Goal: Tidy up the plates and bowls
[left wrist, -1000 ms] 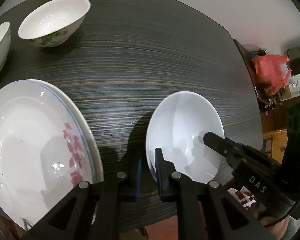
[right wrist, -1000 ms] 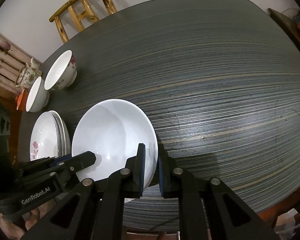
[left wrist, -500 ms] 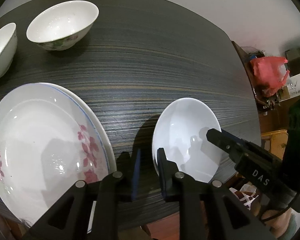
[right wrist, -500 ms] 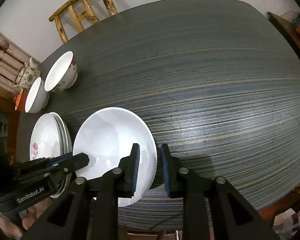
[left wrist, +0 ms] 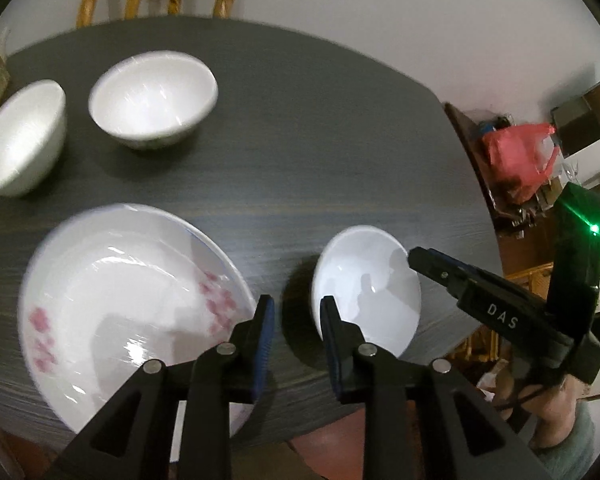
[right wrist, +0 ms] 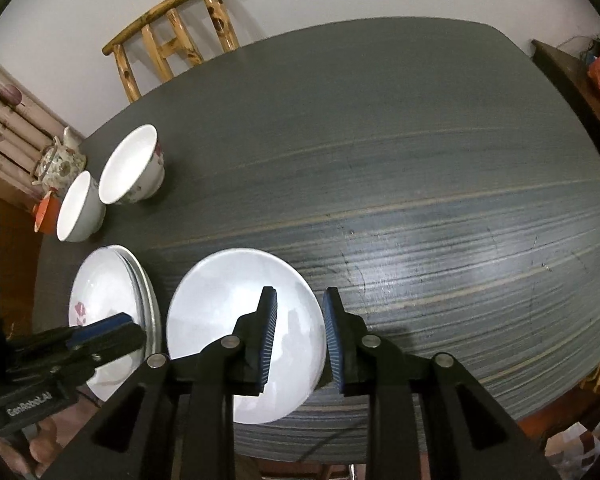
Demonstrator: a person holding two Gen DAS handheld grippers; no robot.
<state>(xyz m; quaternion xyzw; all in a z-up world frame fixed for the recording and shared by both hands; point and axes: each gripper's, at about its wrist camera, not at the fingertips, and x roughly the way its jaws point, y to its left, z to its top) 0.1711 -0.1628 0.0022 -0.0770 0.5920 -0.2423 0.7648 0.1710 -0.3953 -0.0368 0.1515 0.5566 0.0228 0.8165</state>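
- dark streaked surface (right wrist: 420,168); wooden chair (right wrist: 172,48) at eleven o'clock against a white wall.
- left tongs (left wrist: 296,320) opening, nothing between; right tongs (right wrist: 299,320) parted, empty, over white plate (right wrist: 220,312).

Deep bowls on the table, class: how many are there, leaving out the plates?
2. One bowl stands at the table's far left; the other bowl sits beside it, nearer the edge. None looks hidden.

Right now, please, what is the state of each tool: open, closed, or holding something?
Left tool: opening, holds nothing; the plain white plate rests on the table.
Right tool: open, holds nothing, above that plate's rim.
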